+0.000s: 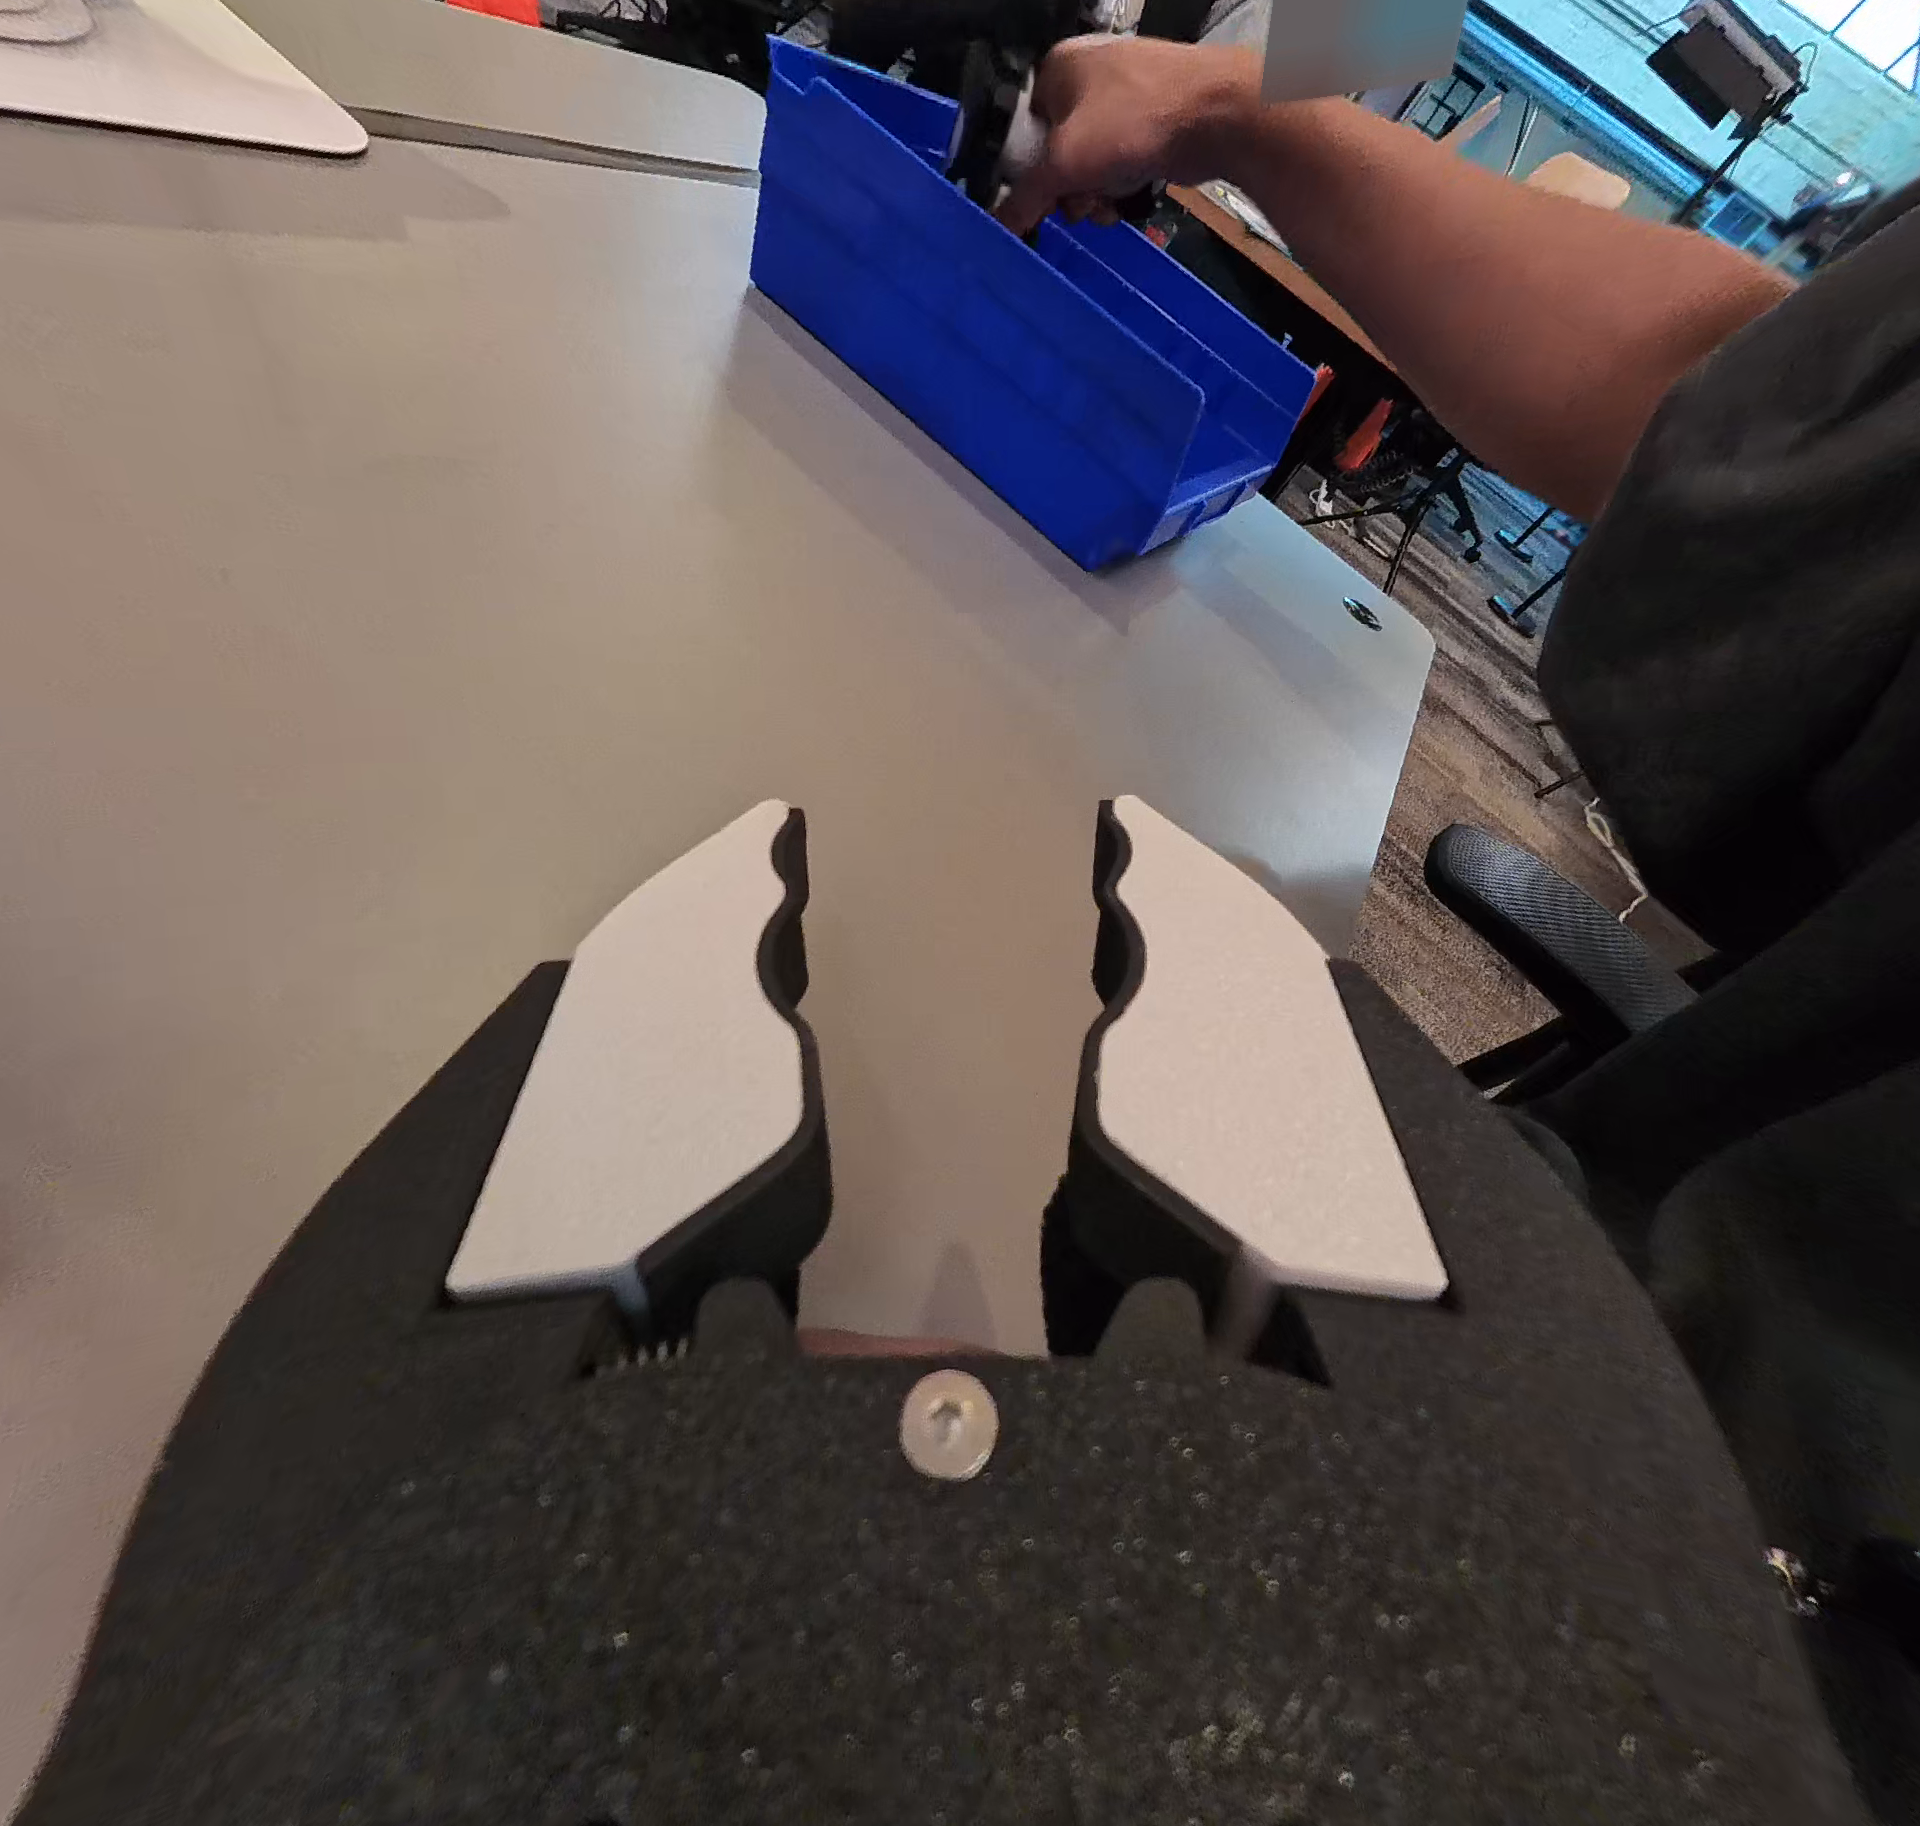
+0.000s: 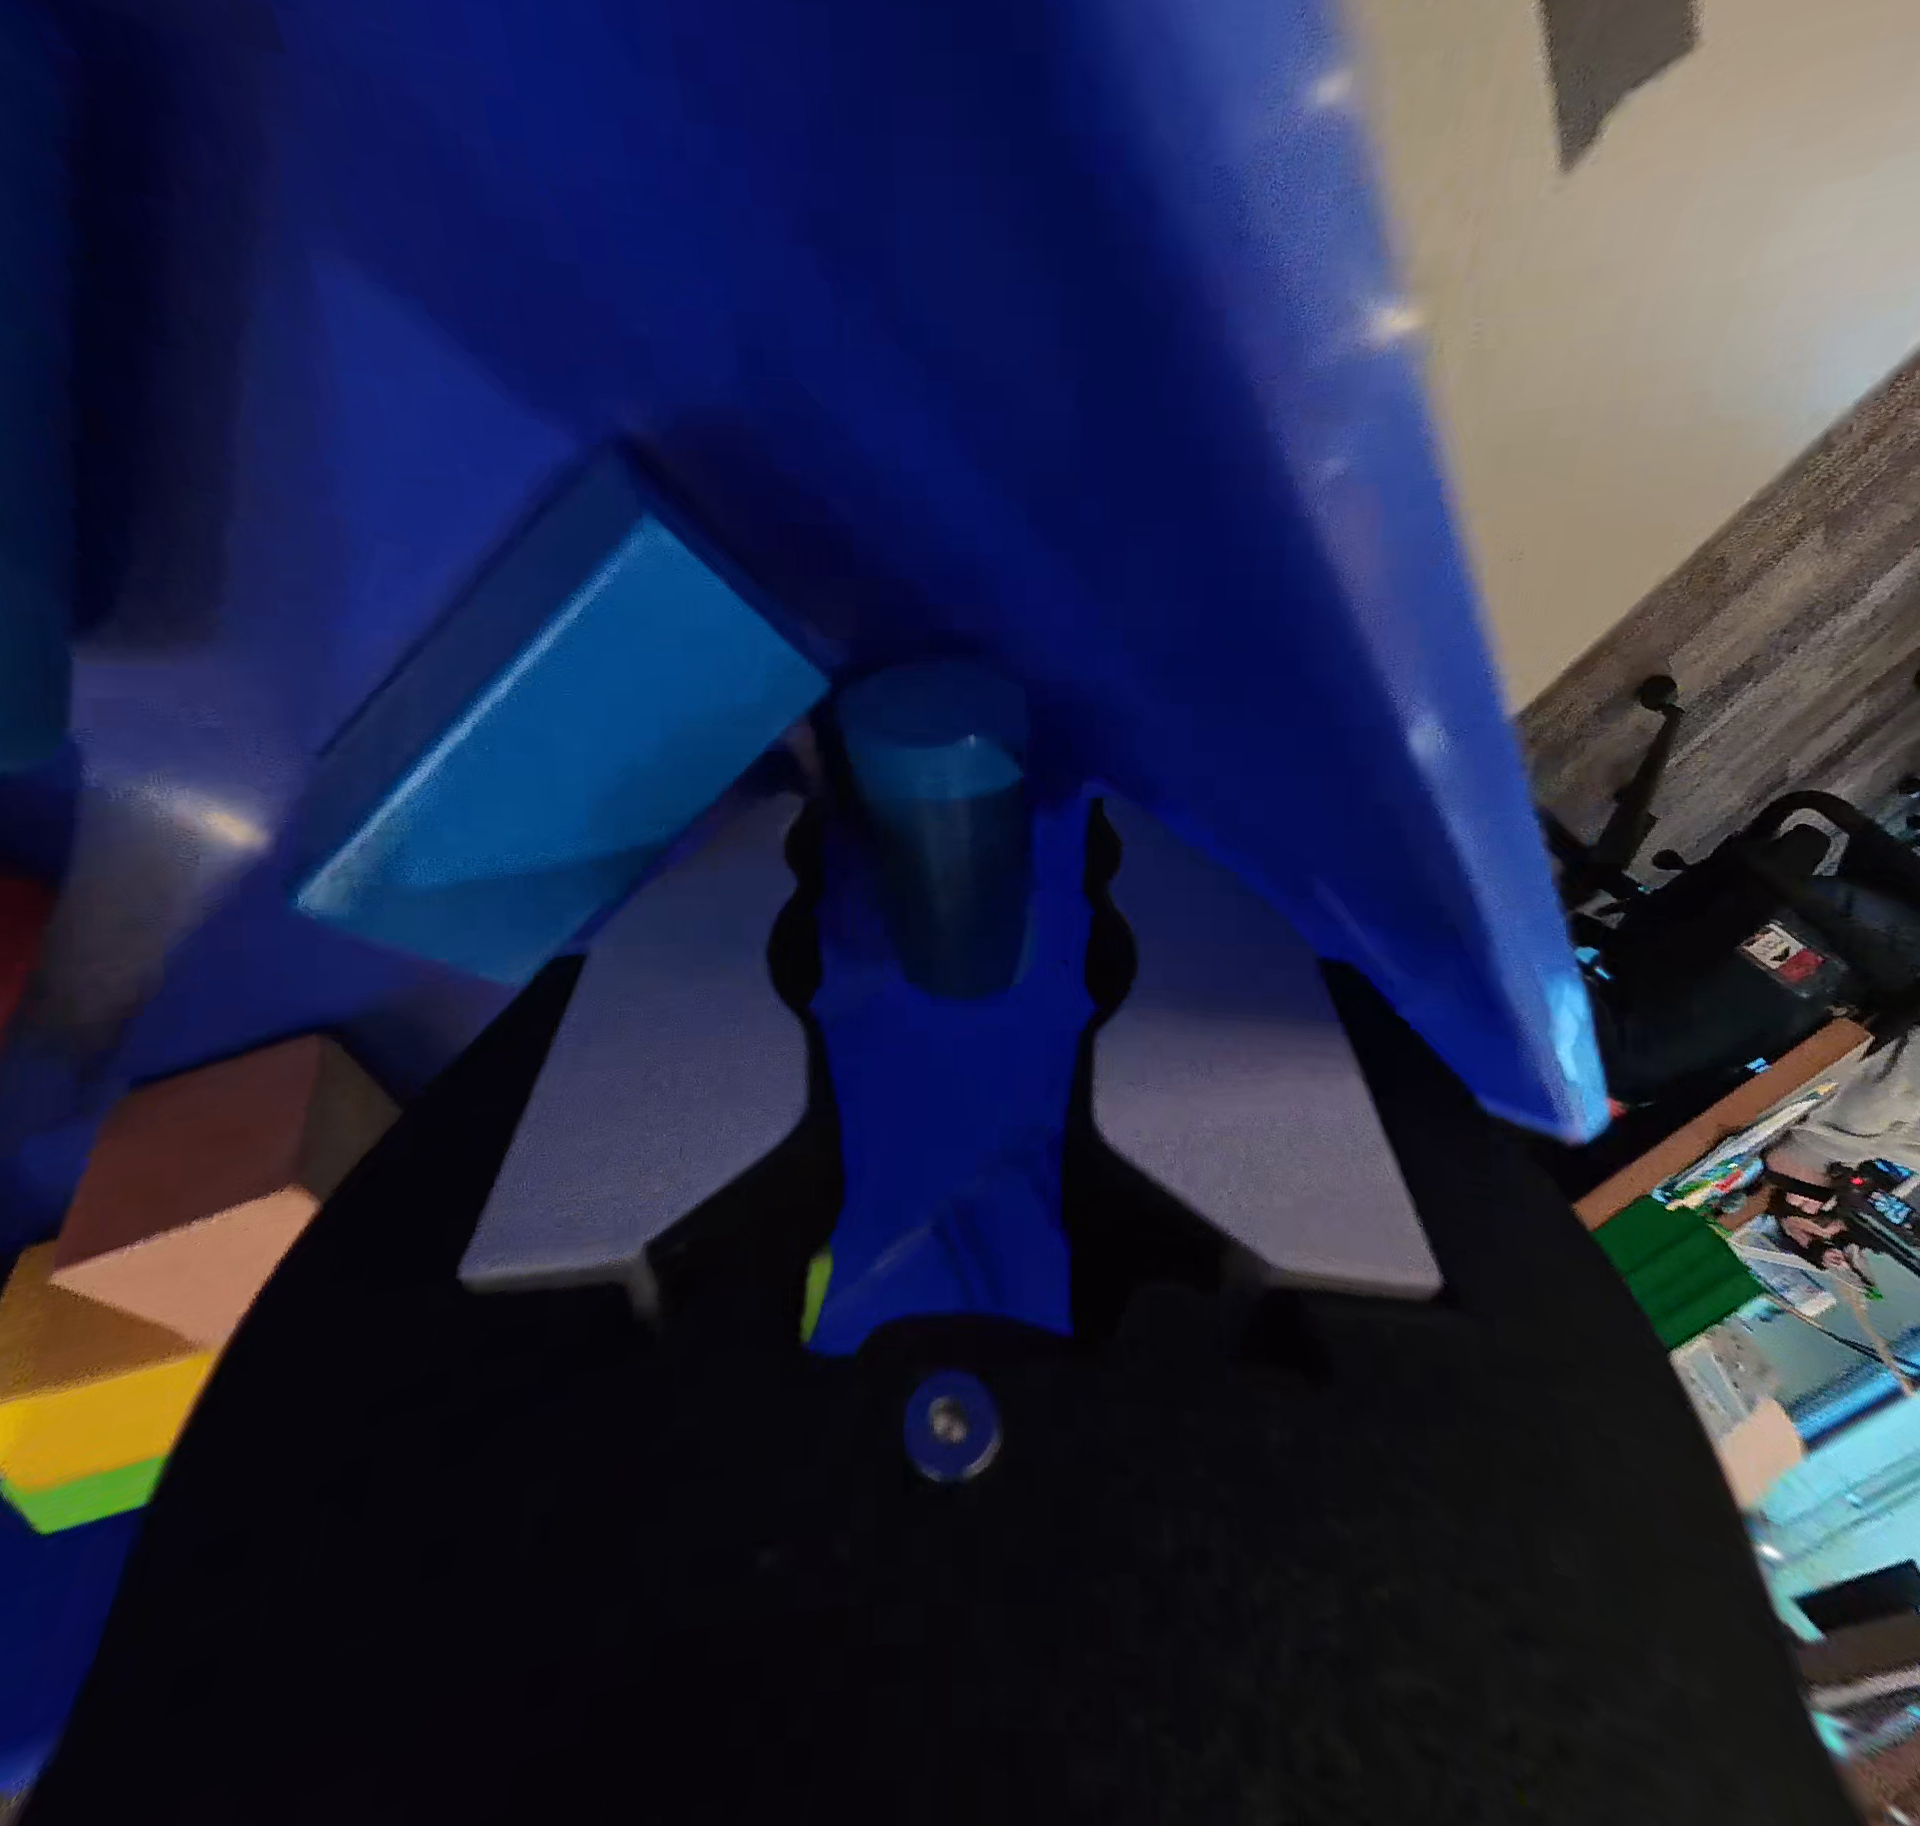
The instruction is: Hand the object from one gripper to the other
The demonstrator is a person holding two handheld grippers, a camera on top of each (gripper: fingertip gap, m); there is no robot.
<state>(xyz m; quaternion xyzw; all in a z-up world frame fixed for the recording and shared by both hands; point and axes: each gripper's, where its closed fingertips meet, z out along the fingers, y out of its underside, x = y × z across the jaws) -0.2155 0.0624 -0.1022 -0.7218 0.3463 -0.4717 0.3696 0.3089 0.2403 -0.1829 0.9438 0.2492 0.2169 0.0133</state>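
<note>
A blue bin (image 1: 987, 353) stands on the grey table (image 1: 416, 529) at the far right. A hand (image 1: 1122, 124) holds my right gripper's body (image 1: 992, 129) tipped down into the bin, with its fingertips hidden there. In the right wrist view my right gripper (image 2: 940, 831) is open inside the bin (image 2: 935, 270). A blue cylinder (image 2: 935, 841) lies between its fingertips, with small gaps on both sides. A light blue block (image 2: 561, 737) lies just left of the cylinder. My left gripper (image 1: 948, 820) is open and empty above the table's near part.
More blocks lie in the bin at lower left: brown (image 2: 197, 1184), yellow (image 2: 94, 1402), green (image 2: 83, 1490). A white flat base (image 1: 177, 62) sits at the table's far left. The table's right edge (image 1: 1392, 737) borders an office chair (image 1: 1558, 945) and the person's arm.
</note>
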